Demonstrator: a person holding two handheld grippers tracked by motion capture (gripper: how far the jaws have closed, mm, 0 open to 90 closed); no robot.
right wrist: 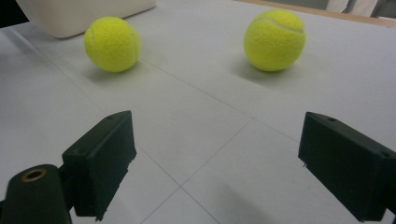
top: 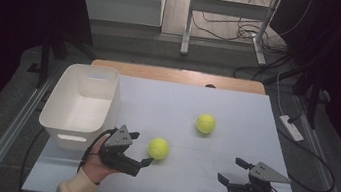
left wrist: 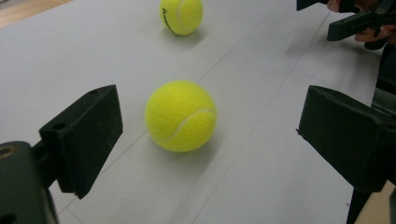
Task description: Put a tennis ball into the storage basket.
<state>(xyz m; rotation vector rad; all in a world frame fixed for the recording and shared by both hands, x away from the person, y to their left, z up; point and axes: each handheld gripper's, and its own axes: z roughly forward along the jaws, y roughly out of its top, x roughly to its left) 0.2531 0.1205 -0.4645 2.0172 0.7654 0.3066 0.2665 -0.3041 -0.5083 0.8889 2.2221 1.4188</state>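
Note:
Two yellow tennis balls lie on the white table top [top: 182, 178]. The nearer ball [top: 158, 148] [left wrist: 180, 115] sits just ahead of my left gripper [top: 141, 148] [left wrist: 210, 126], which is open, its jaws wide on either side and not touching the ball. The farther ball [top: 205, 123] [left wrist: 181, 15] [right wrist: 274, 39] rests past the table's middle. At the front right my right gripper [top: 230, 170] [right wrist: 217, 149] is open with nothing between its jaws, and both balls lie well ahead of it, the nearer ball [right wrist: 112, 44] to its left.
A white plastic bin [top: 81, 106] [right wrist: 84, 14] stands at the table's left, close behind the left hand. The right gripper [left wrist: 322, 16] shows far off in the left gripper view. Beyond the table's wooden far edge [top: 176, 75] are desk legs and cables.

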